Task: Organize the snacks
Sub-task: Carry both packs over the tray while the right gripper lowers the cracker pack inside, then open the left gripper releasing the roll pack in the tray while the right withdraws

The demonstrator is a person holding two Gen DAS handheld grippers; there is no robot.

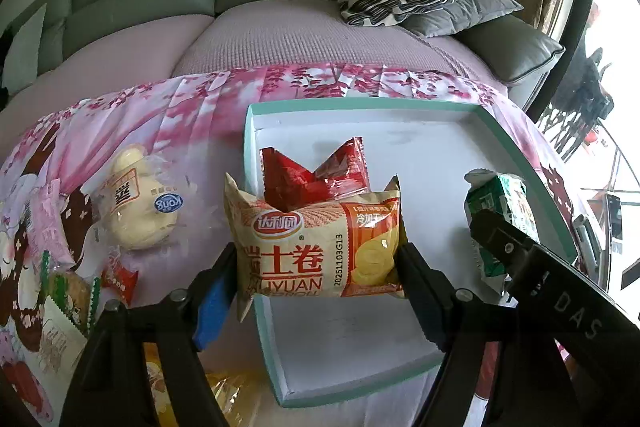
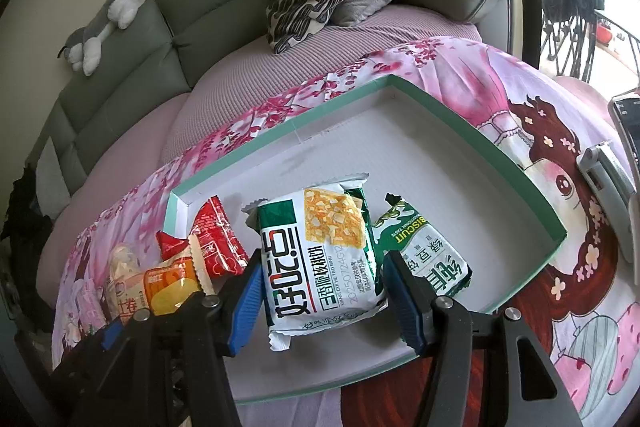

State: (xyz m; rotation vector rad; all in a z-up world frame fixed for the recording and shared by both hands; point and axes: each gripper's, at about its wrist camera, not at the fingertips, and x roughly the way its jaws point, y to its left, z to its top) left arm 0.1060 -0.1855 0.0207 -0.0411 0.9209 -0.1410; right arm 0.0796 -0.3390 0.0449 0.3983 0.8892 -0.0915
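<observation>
The left gripper (image 1: 320, 263) pinches an orange swiss-roll packet (image 1: 316, 247) by its two short sides, both pads pressing into the wrapper. The packet hangs over the near left wall of the teal-rimmed tray (image 1: 256, 163), partly above the tray floor and partly outside it, so I judge it is on its way in but not yet set down.

The right gripper (image 2: 320, 287) straddles a white-and-green walnut cake packet (image 2: 320, 259). Its blue pads sit right at the packet's long edges and seem to press on it, though a thin gap on the left side cannot be ruled out. Whether the packet rests on the tray floor or is lifted just clear of it cannot be told.

Just beyond that, inside the tray: a green biscuit packet (image 2: 428, 259) lies on the floor right beside the walnut cake packet, and a red packet (image 1: 312, 179) lies in the tray's near left corner. So two snacks look settled and two more are in hand over the tray.

Outside the tray, on the pink patterned cloth (image 1: 192, 123) to its left, several remain: a pale bun in clear wrap (image 1: 136, 203), a small red sweet (image 1: 120, 281), a green-edged packet (image 1: 68, 307) and a yellow packet (image 1: 228, 391) near the tray's front corner. Much of the tray floor is still bare, so roughly half the sorting looks left to do.
</observation>
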